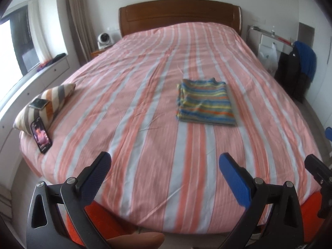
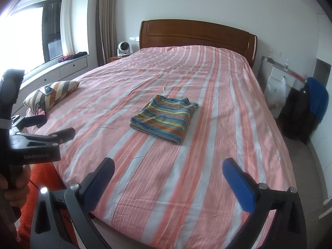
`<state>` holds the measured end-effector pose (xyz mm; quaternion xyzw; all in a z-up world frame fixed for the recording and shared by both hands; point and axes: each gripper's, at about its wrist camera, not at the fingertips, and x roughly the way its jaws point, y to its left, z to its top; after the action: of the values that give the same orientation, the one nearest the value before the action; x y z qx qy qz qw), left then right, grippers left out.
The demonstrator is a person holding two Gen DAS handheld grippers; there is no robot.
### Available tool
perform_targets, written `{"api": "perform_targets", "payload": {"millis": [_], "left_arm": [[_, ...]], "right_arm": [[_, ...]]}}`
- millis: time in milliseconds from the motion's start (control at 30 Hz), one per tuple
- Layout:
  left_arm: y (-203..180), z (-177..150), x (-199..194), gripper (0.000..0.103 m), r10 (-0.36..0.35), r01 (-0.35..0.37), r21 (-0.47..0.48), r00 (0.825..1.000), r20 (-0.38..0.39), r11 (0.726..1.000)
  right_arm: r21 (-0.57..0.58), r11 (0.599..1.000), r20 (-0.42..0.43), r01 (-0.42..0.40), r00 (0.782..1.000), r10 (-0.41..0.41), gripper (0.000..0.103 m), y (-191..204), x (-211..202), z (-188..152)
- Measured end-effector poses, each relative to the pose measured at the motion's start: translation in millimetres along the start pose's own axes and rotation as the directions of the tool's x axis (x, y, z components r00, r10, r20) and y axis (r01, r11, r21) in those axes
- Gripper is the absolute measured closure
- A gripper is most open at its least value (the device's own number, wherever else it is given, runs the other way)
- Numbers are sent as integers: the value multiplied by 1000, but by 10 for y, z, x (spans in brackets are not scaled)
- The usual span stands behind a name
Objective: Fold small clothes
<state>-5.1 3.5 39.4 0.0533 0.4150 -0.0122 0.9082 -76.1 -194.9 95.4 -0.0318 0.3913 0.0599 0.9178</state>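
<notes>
Well ahead of your spread, empty fingers, the folded striped garment [image 1: 205,101] [image 2: 165,118] is lying flat on the bed [image 1: 145,134], its long axis running toward the headboard [image 1: 178,14].

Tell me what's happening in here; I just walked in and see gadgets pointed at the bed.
A person holds a pair of tongs in each hand, folding small clothes. A striped garment already lies folded flat in the middle of the bed. Both the left tongs and the right tongs are open, empty, and held back near the foot of the bed, touching nothing. A pillow with two phones sits at the left edge.
</notes>
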Motion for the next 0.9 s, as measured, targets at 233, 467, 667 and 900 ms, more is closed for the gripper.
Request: {"api": "perform_targets", "payload": {"millis": [233,467,667,900], "left_arm": [[-73,11,-71,0,0,-1,41,1000,22,999],[-113,58,-168,0,-10,7,50,998,57,999],[-115,117,-168,0,-22,20,39,999,50,999],[-105,174,-229,0,-10,7,34,998,66,999]], "right_arm": [[63,998,-44,-22,999,25,1,-56,17,-10],[59,998,-28,9,1000,-7,1,-47,-39,13],[34,999,-7,0,1000,1,1,-16,-82,75],[16,1000,2,14,1000,-14,1,7,-106,108]]}}
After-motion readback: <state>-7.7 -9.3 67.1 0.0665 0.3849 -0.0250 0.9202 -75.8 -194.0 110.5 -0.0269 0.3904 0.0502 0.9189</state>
